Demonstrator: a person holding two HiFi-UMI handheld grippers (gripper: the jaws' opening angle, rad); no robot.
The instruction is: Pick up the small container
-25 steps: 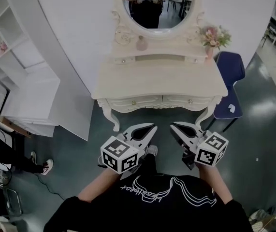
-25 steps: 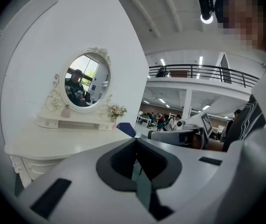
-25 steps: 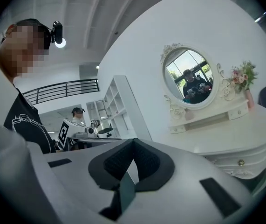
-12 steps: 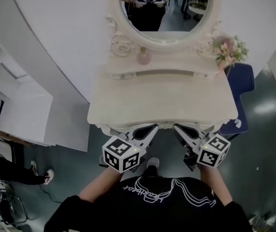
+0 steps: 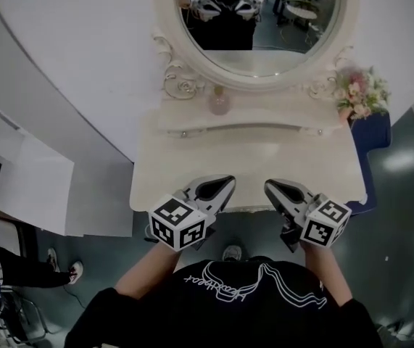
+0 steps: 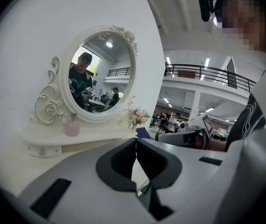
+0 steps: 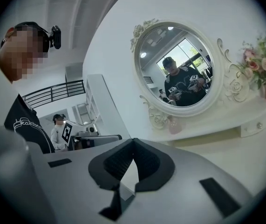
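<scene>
A rounded pink small container (image 5: 220,103) sits at the cream table's (image 5: 250,162) back edge under an oval mirror (image 5: 265,27). The left gripper (image 5: 228,181) and right gripper (image 5: 268,185) hover over the front edge, jaws together.

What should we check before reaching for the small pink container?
1. Container in view, upright on the shelf under the mirror: ok.
2. Left gripper empty: ok.
3. Right gripper empty: ok.
4. Jaws open for the grasp: not ok, both pairs are together.
5. Tabletop free of things between grippers and shelf: ok.
6. Flowers well apart from the container: ok.
</scene>
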